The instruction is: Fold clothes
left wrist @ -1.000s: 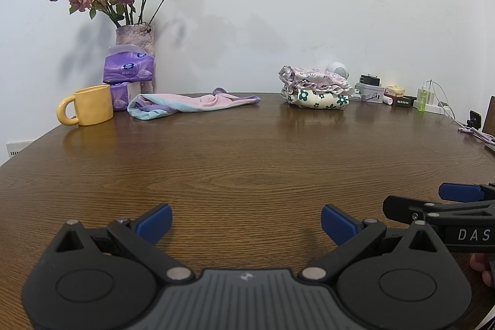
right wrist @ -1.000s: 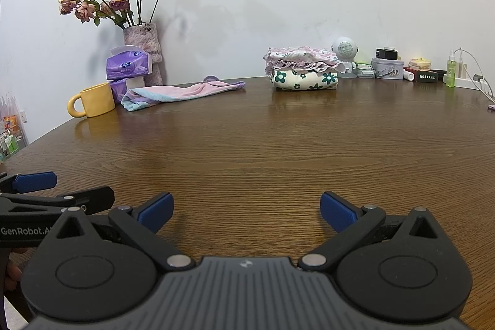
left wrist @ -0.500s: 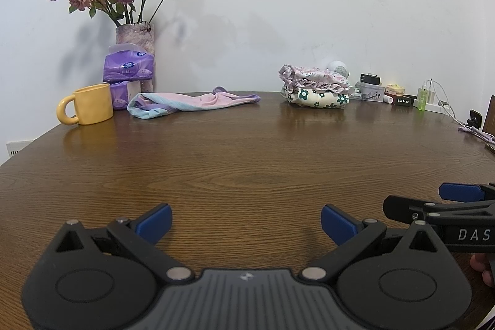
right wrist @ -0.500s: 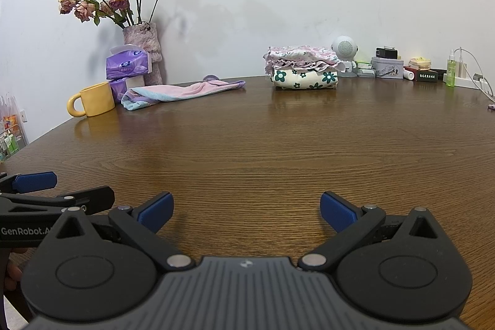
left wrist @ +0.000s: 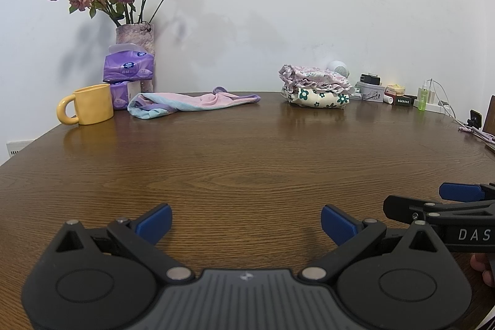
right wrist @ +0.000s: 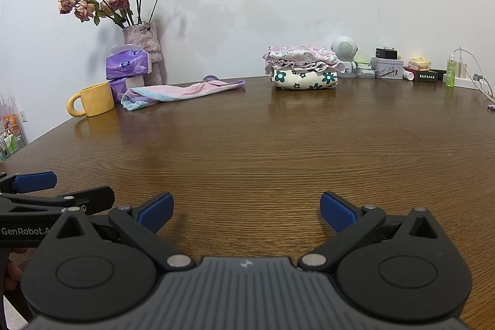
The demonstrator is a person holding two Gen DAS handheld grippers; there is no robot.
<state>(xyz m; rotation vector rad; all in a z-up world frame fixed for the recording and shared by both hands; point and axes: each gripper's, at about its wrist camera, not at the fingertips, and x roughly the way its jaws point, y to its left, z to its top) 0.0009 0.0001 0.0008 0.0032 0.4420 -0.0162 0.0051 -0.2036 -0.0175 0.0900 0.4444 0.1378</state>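
- Hovering low over the near edge of a brown wooden table (left wrist: 247,163), the left gripper (left wrist: 246,220) has its blue-tipped jaws spread wide and grips nothing.
- The right gripper (right wrist: 244,211) sits just beside it, jaws equally wide and also empty.
- A pink and pale blue garment (left wrist: 191,102) lies loose and unfolded at the far side of the table, well apart from both grippers.
- It rests just beside a yellow mug (left wrist: 88,109), purple tissue packs (left wrist: 128,68) and a vase of dried roses (left wrist: 136,51).
- A stack of folded clothes (right wrist: 301,71) sits further right along the far edge.
- The step in hand appears to be the start of fetching the loose garment; no fold has begun.
- The next move likely calls for a long forward reach and pulling the garment onto the bare table centre, without knocking the mug.
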